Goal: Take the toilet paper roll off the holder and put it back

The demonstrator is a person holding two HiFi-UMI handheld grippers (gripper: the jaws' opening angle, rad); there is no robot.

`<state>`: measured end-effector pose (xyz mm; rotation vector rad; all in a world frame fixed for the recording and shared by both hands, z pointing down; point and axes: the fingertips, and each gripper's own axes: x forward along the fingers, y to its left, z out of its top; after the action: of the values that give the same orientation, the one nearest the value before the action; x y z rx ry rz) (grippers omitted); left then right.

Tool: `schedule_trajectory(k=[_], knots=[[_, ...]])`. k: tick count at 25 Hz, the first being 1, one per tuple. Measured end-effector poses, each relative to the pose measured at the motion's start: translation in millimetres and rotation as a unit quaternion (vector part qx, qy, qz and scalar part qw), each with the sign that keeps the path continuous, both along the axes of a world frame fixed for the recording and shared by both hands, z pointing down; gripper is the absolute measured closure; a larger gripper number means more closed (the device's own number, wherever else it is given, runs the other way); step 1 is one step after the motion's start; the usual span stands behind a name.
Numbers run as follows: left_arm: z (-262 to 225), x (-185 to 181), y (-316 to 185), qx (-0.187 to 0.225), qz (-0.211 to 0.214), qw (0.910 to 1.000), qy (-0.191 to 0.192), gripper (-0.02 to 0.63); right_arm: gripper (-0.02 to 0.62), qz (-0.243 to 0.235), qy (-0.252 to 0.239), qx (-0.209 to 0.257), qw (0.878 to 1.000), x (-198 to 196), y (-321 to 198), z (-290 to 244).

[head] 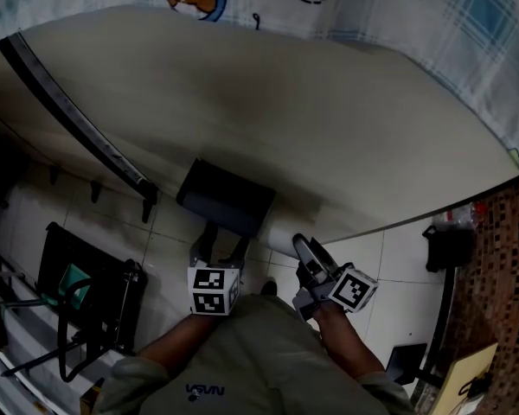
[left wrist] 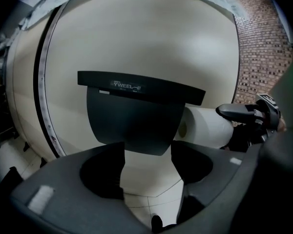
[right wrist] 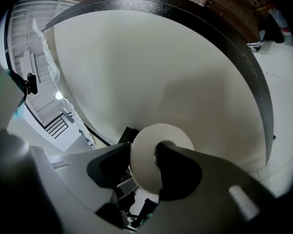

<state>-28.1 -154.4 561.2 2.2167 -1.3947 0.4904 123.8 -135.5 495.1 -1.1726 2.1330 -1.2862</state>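
Toilet paper roll: off the holder, in the right gripper, not yet put back.

Left to right. Left gripper (head: 221, 249): jaws wide apart and empty, poised under the holder (left wrist: 136, 116), a dark hooded cover fixed to the cream wall (head: 285, 119); it touches nothing that shows. Toilet paper roll (left wrist: 205, 126): white, lying level just beside the holder's right edge, with its open core end facing the cover and apparently clear of the holder. Right gripper (right wrist: 142, 156): closed on the roll's paper wall, one jaw inside the core and the other outside. Status, as judged: removal looks done or all but done. Remaining: slide the roll back under the cover, seat it, then release. Whether any spindle is still engaged cannot be told.
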Motion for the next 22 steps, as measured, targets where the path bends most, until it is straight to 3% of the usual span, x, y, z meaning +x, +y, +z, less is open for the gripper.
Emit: schedule_trajectory(k=[22], knots=[[-14.5, -10.7, 14.3, 0.03, 0.021, 0.9987, -0.036, 0.307, 0.434, -0.018, -0.053, 0.004, 0.998, -27.1, -16.8, 6.0]])
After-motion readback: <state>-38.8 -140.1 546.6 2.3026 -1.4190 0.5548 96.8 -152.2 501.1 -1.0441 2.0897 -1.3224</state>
